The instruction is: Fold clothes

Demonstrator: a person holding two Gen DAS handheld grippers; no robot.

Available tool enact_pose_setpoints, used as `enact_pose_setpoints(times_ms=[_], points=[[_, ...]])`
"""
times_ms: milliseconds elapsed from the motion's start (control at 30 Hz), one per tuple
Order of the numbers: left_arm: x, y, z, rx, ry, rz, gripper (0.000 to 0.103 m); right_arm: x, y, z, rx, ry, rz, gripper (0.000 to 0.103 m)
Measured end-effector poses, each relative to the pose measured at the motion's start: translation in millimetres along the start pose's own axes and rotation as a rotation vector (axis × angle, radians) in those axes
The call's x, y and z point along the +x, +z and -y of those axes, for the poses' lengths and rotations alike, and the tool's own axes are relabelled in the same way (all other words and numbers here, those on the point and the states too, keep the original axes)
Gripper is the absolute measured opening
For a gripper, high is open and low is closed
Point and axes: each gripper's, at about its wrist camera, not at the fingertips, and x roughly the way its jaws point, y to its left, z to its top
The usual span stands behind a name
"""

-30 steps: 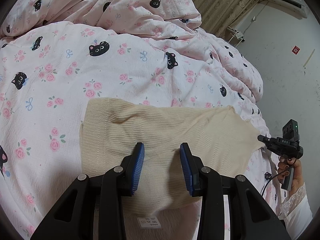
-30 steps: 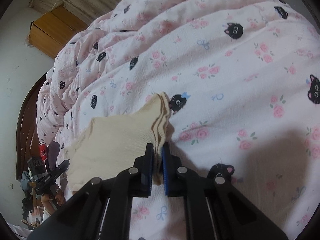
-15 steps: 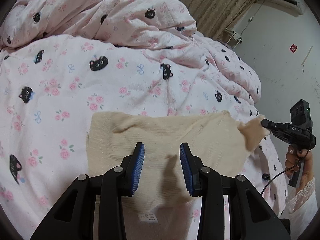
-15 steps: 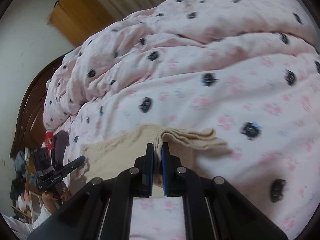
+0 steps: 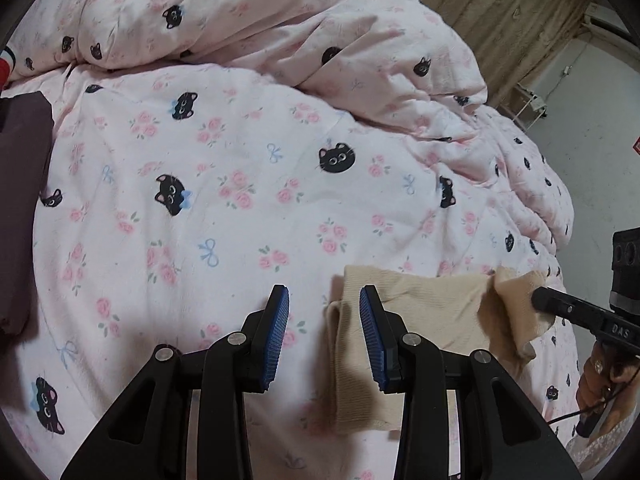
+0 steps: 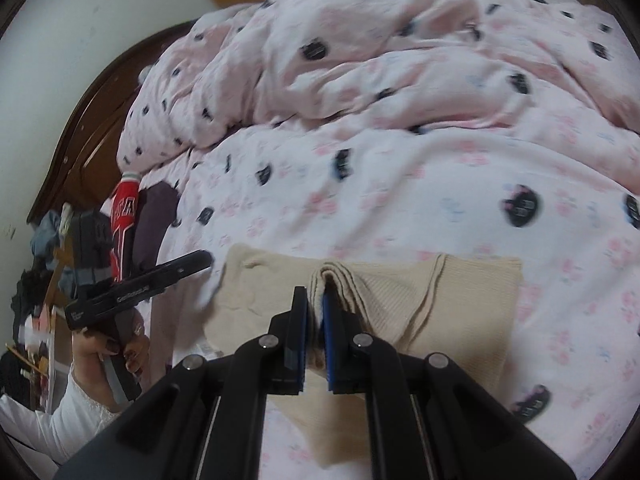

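A cream ribbed knit garment [image 5: 432, 312] lies on the pink cat-print duvet [image 5: 240, 184]. My left gripper [image 5: 323, 332] is open and empty, just left of the garment's left edge. In the right wrist view my right gripper [image 6: 315, 320] is shut on a bunched fold of the cream garment [image 6: 460, 300], carrying it over the flat part. The right gripper also shows at the right of the left wrist view [image 5: 560, 308], pinching the garment's corner. The left gripper shows at the left of the right wrist view [image 6: 160, 276].
A dark purple folded garment [image 5: 20, 200] lies at the left of the bed, beside a red jersey [image 6: 124, 216]. A heap of duvet [image 5: 280, 20] rises at the back. A wooden headboard [image 6: 80, 120] and clutter [image 6: 36, 280] stand beyond the bed's left side.
My right gripper has pulled the garment's end over toward the left, folding it. My left gripper has drawn off the garment to its left and stays open.
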Motion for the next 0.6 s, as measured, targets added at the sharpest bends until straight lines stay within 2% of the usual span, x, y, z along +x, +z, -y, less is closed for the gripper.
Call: enact_pose_setpoints(times_ms=[267, 600], points=[[-4, 1, -8, -0.023, 0.001, -0.020, 0.032, 55, -11, -62, -0.147, -0.006, -0.128, 0.008], [-10, 6, -16, -0.052, -0.017, -0.008, 0.032, 98, -31, -87, -0.228, -0.062, -0.236, 0.008]])
